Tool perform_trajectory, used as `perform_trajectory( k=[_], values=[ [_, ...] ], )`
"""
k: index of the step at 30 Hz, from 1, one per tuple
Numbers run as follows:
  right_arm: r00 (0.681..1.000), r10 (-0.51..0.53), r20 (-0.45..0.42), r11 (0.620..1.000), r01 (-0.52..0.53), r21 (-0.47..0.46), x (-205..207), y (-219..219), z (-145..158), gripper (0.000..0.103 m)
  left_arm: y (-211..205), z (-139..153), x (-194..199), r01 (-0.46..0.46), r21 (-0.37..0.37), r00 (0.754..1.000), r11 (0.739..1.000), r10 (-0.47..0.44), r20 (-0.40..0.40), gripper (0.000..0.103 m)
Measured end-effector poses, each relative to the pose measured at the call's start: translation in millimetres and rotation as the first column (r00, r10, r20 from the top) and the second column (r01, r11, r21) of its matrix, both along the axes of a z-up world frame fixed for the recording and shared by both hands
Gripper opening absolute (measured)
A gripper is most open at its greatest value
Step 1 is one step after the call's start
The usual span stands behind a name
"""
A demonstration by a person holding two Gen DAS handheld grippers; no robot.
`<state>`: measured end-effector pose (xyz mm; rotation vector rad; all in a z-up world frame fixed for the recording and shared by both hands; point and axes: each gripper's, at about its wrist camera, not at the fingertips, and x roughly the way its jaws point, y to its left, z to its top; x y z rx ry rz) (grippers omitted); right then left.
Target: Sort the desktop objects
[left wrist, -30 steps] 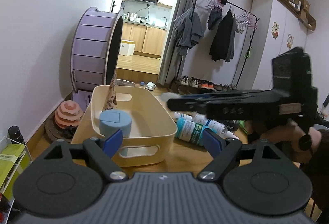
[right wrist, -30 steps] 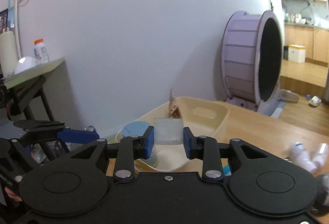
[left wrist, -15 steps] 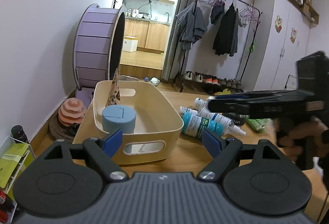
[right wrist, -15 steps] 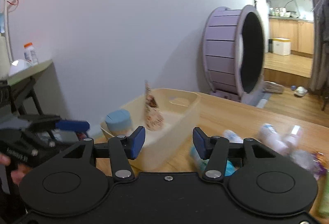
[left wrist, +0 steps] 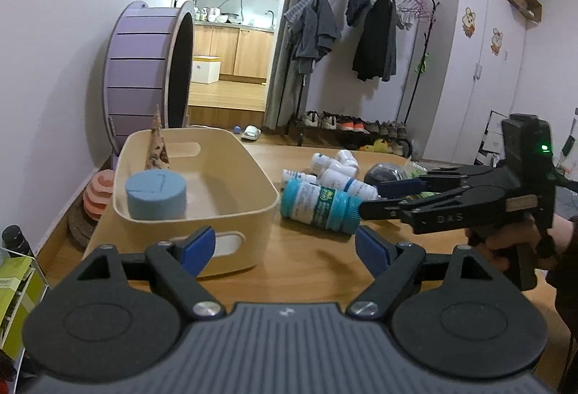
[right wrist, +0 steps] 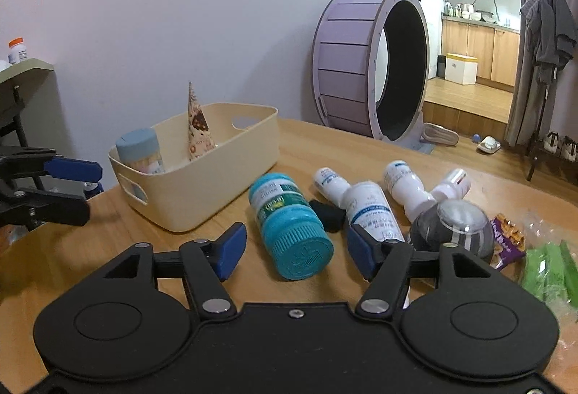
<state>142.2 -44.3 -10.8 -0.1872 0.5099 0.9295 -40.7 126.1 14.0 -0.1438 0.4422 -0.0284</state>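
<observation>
A cream bin (left wrist: 195, 213) on the wooden table holds a blue-lidded jar (left wrist: 155, 193) and a cone-shaped packet (left wrist: 157, 148). To its right lie a teal bottle (left wrist: 319, 206) on its side, white bottles (left wrist: 346, 182) and a grey round object (left wrist: 384, 173). My left gripper (left wrist: 285, 245) is open and empty in front of the bin. My right gripper (right wrist: 298, 245) is open, with the teal bottle's (right wrist: 281, 209) cap end just ahead of its pads and not clamped. In the left wrist view the right gripper (left wrist: 372, 197) points at that cap.
A small black object (right wrist: 327, 213) lies between the teal bottle and a white bottle (right wrist: 368, 206). A purple snack packet (right wrist: 507, 238) and green packets (right wrist: 549, 271) sit at the right. A large purple wheel (right wrist: 365, 68) stands behind the table. The left gripper (right wrist: 83, 191) shows at the left edge.
The right gripper, shut on a pale block over the bin a second ago, has opened, emptied and swung right and down to the teal bottle. The left gripper stays open, barely shifted.
</observation>
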Motion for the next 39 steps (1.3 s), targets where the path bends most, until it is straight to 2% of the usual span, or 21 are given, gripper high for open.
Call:
perform_trajectory(
  k=[10, 11, 12, 15, 17, 23, 26, 30, 34, 37, 39],
  values=[
    [0.999, 0.032, 0.013, 0.998, -0.031, -0.057, -2, 15, -16, 0.062, -1, -6, 0, 0.002, 0.000, 1.000, 1.000, -0.002, -0.017, 0.084],
    [0.999, 0.032, 0.008, 0.997, -0.031, -0.064, -1, 16, -19, 0.061, -2, -6, 0, 0.002, 0.001, 1.000, 1.000, -0.002, -0.018, 0.084],
    [1.000, 0.029, 0.002, 0.997, -0.029, -0.071, -1, 17, -21, 0.051, -2, -6, 0, 0.002, 0.002, 1.000, 1.000, -0.002, -0.018, 0.084],
    [0.999, 0.027, -0.021, 0.997, -0.028, -0.070, -1, 17, -21, 0.047, -3, -5, 1, 0.002, 0.007, 1.000, 1.000, -0.002, -0.019, 0.084],
    [0.999, 0.028, -0.034, 0.998, -0.029, -0.054, -3, 12, -18, 0.045, -3, -5, 1, 0.002, 0.004, 1.000, 1.000, -0.002, -0.016, 0.084],
    [1.000, 0.015, 0.006, 0.999, -0.015, 0.028, -21, -10, 10, 0.044, -5, -5, 1, 0.010, 0.009, 1.000, 1.000, -0.010, -0.014, 0.084],
    [0.999, 0.030, 0.032, 0.999, -0.031, 0.043, -33, -15, 23, 0.044, -5, -6, 1, 0.008, 0.011, 1.000, 1.000, -0.007, -0.013, 0.084],
    [0.997, 0.075, 0.019, 0.996, -0.076, 0.045, -40, -14, 27, 0.043, -6, -6, 2, 0.007, 0.013, 1.000, 1.000, -0.006, -0.013, 0.084],
    [0.997, 0.081, 0.006, 0.995, -0.081, 0.058, -45, -16, 30, 0.045, -9, -6, 4, 0.017, 0.016, 1.000, 1.000, -0.017, -0.010, 0.084],
    [0.997, 0.077, 0.000, 0.993, -0.077, 0.087, -50, -28, 36, 0.049, -14, -5, 7, 0.038, 0.012, 0.999, 0.999, -0.038, 0.002, 0.084],
    [0.998, 0.058, 0.012, 0.994, -0.059, 0.095, -55, -39, 40, 0.061, -18, -4, 8, 0.058, 0.008, 0.998, 0.998, -0.058, 0.012, 0.084]
  ],
)
